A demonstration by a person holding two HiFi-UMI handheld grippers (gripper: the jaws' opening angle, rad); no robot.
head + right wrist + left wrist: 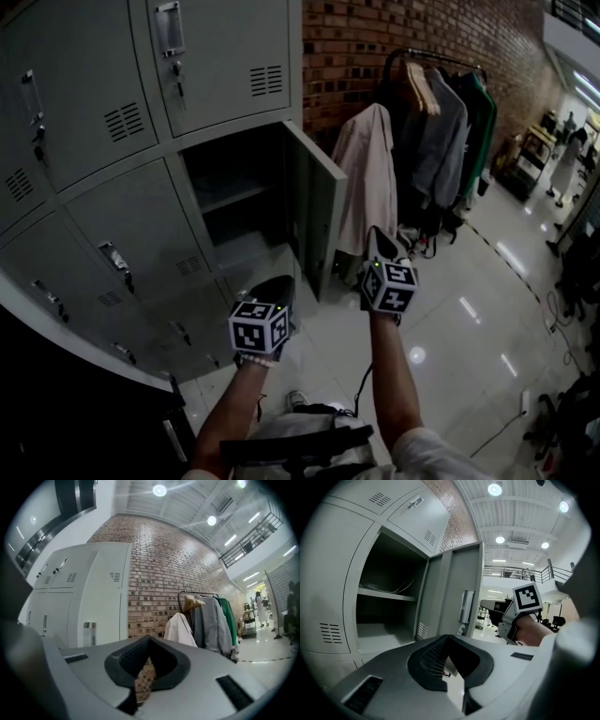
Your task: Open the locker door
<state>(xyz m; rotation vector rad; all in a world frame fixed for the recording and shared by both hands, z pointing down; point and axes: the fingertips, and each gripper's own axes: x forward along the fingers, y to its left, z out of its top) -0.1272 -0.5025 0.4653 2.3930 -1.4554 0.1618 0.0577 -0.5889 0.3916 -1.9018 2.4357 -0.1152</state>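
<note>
One locker door (317, 208) is seen swung wide from its compartment (234, 202), so the task is judged done. Both pairs of jaws are pressed together on nothing; the left gripper (279, 284) and right gripper (377, 234) are held near the door.

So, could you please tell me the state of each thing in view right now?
Grey metal locker door: wide open.
Neighbouring grey locker doors: shut.
Left gripper: shut, empty.
Right gripper: shut, empty.
Beige coat: hanging up.
</note>
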